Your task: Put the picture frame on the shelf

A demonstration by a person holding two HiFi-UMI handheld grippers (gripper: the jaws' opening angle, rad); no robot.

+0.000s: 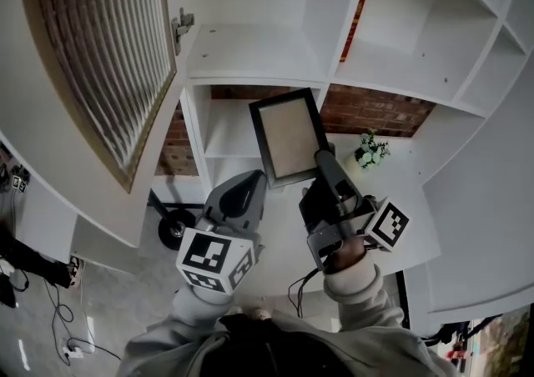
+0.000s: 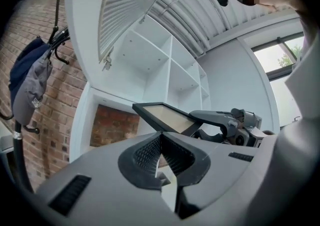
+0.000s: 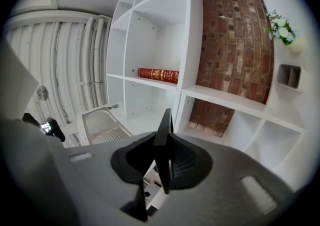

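The picture frame (image 1: 289, 135), black-edged with a beige panel, hangs in the air in front of the white shelf unit (image 1: 259, 54). My right gripper (image 1: 322, 158) is shut on the frame's lower right corner. In the right gripper view the frame (image 3: 164, 130) stands edge-on between the pads. My left gripper (image 1: 257, 182) sits just left of and below the frame's bottom corner, jaws shut with nothing between them. From the left gripper (image 2: 160, 142) view the frame (image 2: 165, 118) shows beyond the tips, held by the other gripper.
A slatted cabinet door (image 1: 100, 58) stands open at the left. A red book (image 3: 158, 75) lies in one compartment. A small vase of flowers (image 1: 369, 150) sits on a white ledge at the right. Brick wall (image 3: 232, 45) shows behind open compartments. A jacket (image 2: 30, 82) hangs on a hook.
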